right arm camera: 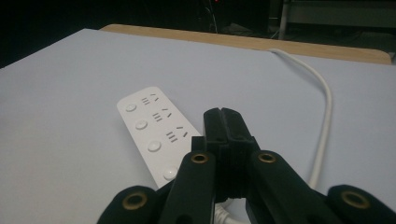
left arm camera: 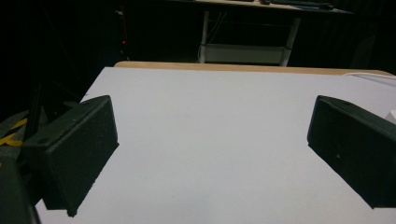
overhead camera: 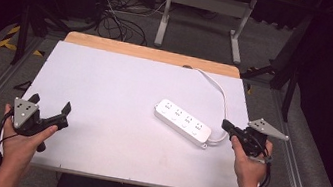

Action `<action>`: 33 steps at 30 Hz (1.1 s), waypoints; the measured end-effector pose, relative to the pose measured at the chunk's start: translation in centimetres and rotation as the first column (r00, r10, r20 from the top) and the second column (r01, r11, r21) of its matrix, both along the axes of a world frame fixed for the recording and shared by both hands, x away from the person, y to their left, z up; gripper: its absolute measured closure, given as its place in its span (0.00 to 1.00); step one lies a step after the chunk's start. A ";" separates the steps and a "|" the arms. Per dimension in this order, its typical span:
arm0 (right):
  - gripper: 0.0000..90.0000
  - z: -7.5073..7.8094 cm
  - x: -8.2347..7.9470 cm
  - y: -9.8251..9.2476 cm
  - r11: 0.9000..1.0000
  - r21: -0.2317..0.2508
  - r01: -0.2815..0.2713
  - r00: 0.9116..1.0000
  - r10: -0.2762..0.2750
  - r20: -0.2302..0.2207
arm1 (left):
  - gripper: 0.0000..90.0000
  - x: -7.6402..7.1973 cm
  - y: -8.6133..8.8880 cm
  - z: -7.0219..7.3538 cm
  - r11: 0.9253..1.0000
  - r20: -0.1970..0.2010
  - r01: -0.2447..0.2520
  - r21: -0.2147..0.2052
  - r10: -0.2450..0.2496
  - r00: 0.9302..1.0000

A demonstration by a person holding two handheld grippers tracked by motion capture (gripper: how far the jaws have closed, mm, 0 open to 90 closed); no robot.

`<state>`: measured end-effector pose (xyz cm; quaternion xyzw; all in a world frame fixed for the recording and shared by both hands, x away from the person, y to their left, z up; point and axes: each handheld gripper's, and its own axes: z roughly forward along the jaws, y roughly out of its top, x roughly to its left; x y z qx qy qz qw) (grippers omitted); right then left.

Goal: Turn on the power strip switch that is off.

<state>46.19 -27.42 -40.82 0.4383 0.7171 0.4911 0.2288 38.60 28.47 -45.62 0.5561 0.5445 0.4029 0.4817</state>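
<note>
Hands are holding one gripper [overhead camera: 51, 108] spread, the other gripper [overhead camera: 226, 126] pressed together beside the strip [overhead camera: 182, 122]; it risks snagging the cord [overhead camera: 221, 99].

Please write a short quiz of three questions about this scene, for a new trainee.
1. True or false: the left gripper has its jaws closed on the power strip.
2. Which gripper is nearer to the power strip? A) left B) right
3. Fill in: the strip's white cable runs toward the ____ edge of the table.

Key:
1. False; its jaws stand wide apart over bare table.
2. B; the right gripper, jaws together, sits beside the strip's cable end.
3. Far.
</note>
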 end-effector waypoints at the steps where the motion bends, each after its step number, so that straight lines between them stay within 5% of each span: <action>1: 1.00 0.1 0.1 0.3 1.000 -0.002 -0.006 1.000 0.006 -0.003 | 0.03 0.0 0.0 0.0 1.000 -0.001 0.002 0.008 -0.002 1.000; 16: 1.00 0.2 2.1 3.7 0.996 -0.041 -0.074 0.997 0.073 -0.036 | 0.03 0.2 -0.6 -0.1 0.999 -0.009 0.032 0.038 -0.032 0.999; 33: 1.00 -0.7 4.9 8.1 0.983 -0.080 -0.163 0.983 0.156 -0.094 | 0.03 0.2 -0.6 -0.1 0.998 -0.016 0.044 0.047 -0.043 0.999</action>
